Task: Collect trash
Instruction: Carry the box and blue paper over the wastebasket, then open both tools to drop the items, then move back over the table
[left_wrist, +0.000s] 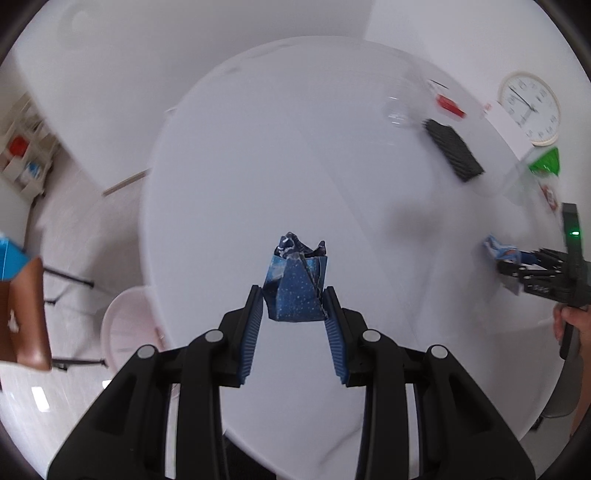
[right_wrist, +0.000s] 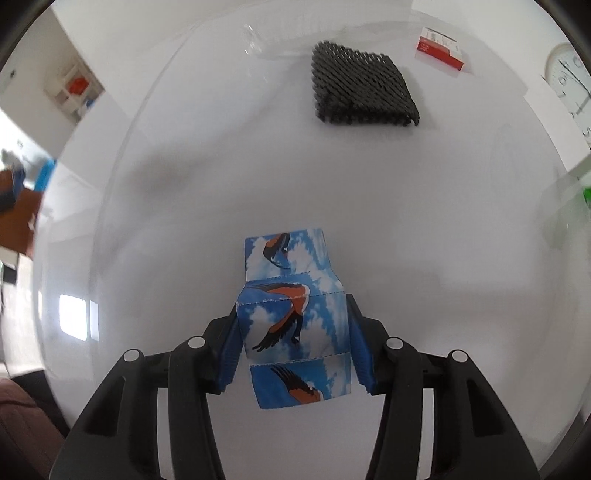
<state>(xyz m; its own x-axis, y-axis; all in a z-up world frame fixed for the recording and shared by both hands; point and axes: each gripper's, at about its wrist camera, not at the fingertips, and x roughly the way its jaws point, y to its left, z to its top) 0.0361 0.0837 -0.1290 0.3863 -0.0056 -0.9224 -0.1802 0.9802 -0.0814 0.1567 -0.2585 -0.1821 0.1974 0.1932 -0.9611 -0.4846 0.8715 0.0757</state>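
My left gripper (left_wrist: 293, 295) is shut on a crumpled dark blue speckled paper (left_wrist: 295, 286) and holds it above the round white table (left_wrist: 258, 155). My right gripper (right_wrist: 291, 314) is shut on a blue folded paper with bird prints (right_wrist: 291, 317), held over the table (right_wrist: 221, 177). In the left wrist view the right gripper (left_wrist: 517, 264) shows at the far right edge with the bird paper (left_wrist: 498, 251) in it.
On the table lie a black mesh pad (right_wrist: 362, 88), a small red and white box (right_wrist: 441, 48), a clear plastic piece (left_wrist: 397, 110) and a green item (left_wrist: 545, 160). A wall clock (left_wrist: 530, 107) stands behind. A pale bin (left_wrist: 127, 328) and a brown chair (left_wrist: 26, 314) stand left of the table.
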